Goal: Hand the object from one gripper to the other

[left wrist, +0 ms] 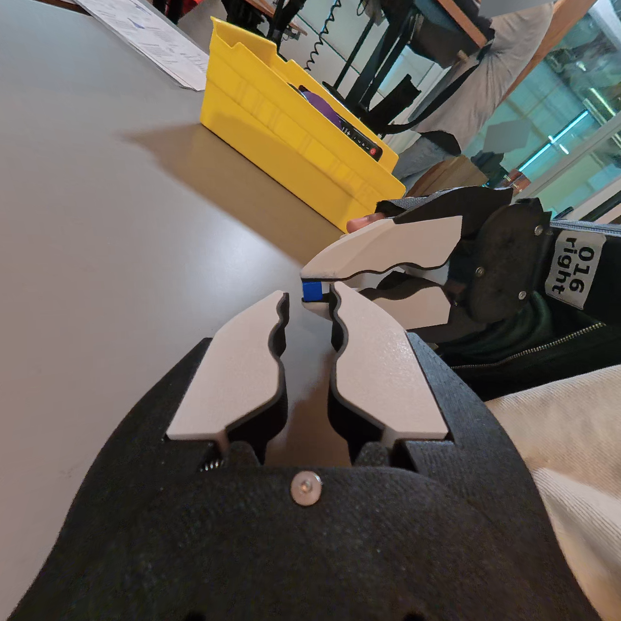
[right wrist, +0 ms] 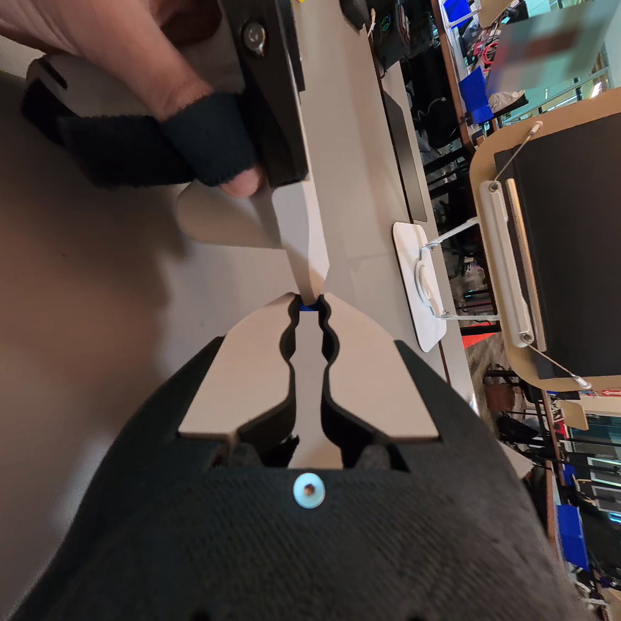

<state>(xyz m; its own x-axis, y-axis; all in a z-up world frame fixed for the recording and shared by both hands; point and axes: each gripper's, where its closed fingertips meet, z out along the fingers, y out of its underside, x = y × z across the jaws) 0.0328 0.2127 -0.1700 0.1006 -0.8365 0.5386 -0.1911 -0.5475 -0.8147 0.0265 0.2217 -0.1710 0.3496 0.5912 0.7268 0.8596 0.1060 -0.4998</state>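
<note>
A small blue block [left wrist: 311, 290] is pinched between the white fingers of my right gripper [left wrist: 304, 289], which reaches in from the right above the grey table [left wrist: 100, 201]. My left gripper [left wrist: 309, 293] is open, its two fingertips either side of the block with a small gap on each side. In the right wrist view my right gripper [right wrist: 308, 300] is shut on the block [right wrist: 307, 307], only a sliver of which shows. One of the left gripper's fingers [right wrist: 312, 258] comes down from the top to the block, held by a hand in a black fingerless glove.
A yellow bin [left wrist: 285, 134] stands on the table behind the grippers, holding a purple item and a black remote-like device. Papers [left wrist: 158, 40] lie at the far left. A white stand base [right wrist: 416, 285] and a black panel [right wrist: 554, 235] are at the table's edge.
</note>
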